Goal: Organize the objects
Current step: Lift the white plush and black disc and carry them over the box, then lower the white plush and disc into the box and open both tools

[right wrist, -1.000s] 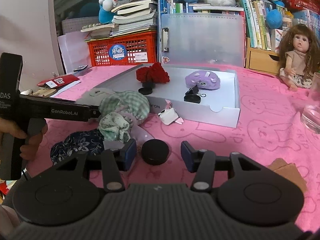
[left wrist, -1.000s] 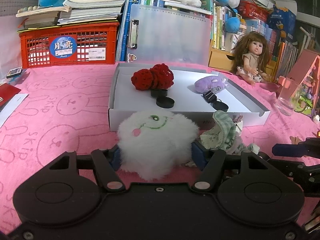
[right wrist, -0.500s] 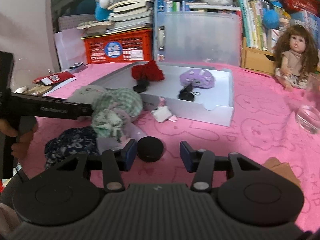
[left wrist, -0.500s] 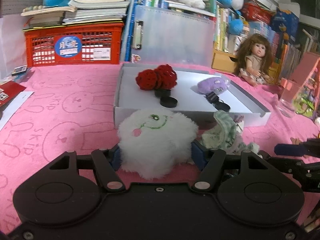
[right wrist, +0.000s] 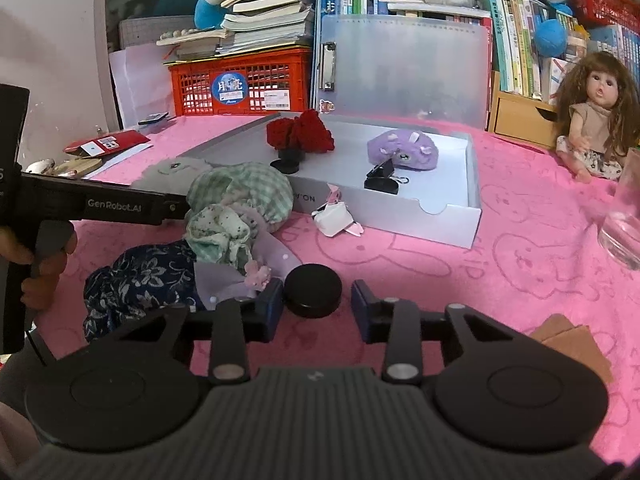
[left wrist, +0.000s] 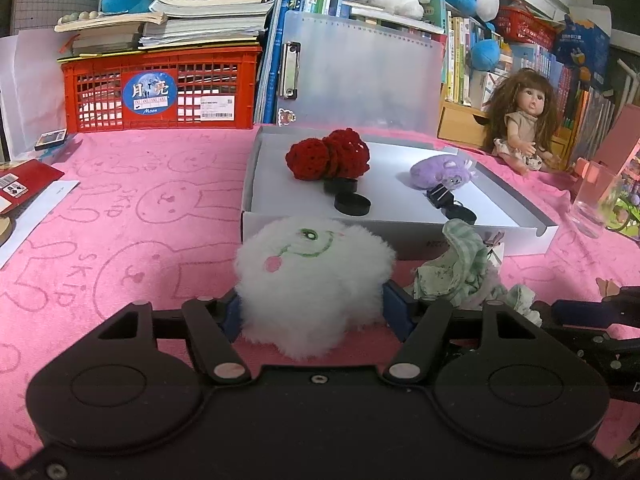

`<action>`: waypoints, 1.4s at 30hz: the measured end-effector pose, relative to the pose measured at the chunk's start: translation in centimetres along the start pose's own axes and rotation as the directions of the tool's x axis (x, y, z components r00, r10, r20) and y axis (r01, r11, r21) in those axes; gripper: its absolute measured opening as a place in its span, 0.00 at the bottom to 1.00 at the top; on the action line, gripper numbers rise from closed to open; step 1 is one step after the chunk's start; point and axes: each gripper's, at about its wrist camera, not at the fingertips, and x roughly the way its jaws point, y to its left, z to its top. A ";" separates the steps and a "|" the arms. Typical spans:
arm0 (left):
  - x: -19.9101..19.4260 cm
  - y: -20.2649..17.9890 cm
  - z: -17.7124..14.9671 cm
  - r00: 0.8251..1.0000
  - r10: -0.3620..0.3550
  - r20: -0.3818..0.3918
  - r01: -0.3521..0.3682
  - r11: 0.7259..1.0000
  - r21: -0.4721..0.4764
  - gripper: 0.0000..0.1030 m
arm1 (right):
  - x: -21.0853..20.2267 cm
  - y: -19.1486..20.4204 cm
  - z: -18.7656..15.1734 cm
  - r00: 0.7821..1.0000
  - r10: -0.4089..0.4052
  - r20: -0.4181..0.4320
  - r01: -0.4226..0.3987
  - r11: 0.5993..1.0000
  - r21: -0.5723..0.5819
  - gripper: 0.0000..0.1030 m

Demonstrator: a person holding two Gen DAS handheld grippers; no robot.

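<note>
My left gripper (left wrist: 313, 314) is shut on a white fluffy plush (left wrist: 312, 272) with a stitched face, its blue pads pressed into the fur on both sides, just in front of the white box tray (left wrist: 520, 240). My right gripper (right wrist: 317, 306) is closing around a black round cap (right wrist: 313, 290) that lies on the pink cloth. The left pad touches the cap and a small gap remains at the right pad. Inside the tray lie a red crochet piece (left wrist: 328, 154), a purple plush (left wrist: 440, 168), black caps (left wrist: 352, 204) and a binder clip (left wrist: 440, 196).
A heap of green checked cloth (right wrist: 240, 196) and navy floral cloth (right wrist: 140, 280) lies left of the right gripper. A glass (right wrist: 624, 224) and a doll (right wrist: 592, 132) stand at the right. A red crate (left wrist: 160, 84) and a clear folder (left wrist: 360, 72) line the back.
The right gripper's fingers have drawn closer together around the black cap. The left gripper and the white plush have stayed as they were.
</note>
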 end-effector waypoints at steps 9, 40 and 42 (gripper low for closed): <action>-1.8 -0.2 0.8 0.998 -0.007 0.070 0.010 0.999 -0.038 0.52 | -0.3 -0.7 1.0 0.997 -0.067 0.027 0.066 0.997 0.035 0.35; 4.3 0.2 8.2 0.999 -0.015 0.033 0.018 0.995 -0.102 0.53 | 4.3 -5.3 8.2 0.975 -0.223 -0.010 0.221 0.954 0.204 0.35; 5.1 0.1 8.3 1.000 -0.009 0.017 0.010 0.994 -0.105 0.53 | 4.9 -5.6 8.3 0.975 -0.222 -0.022 0.222 0.952 0.209 0.35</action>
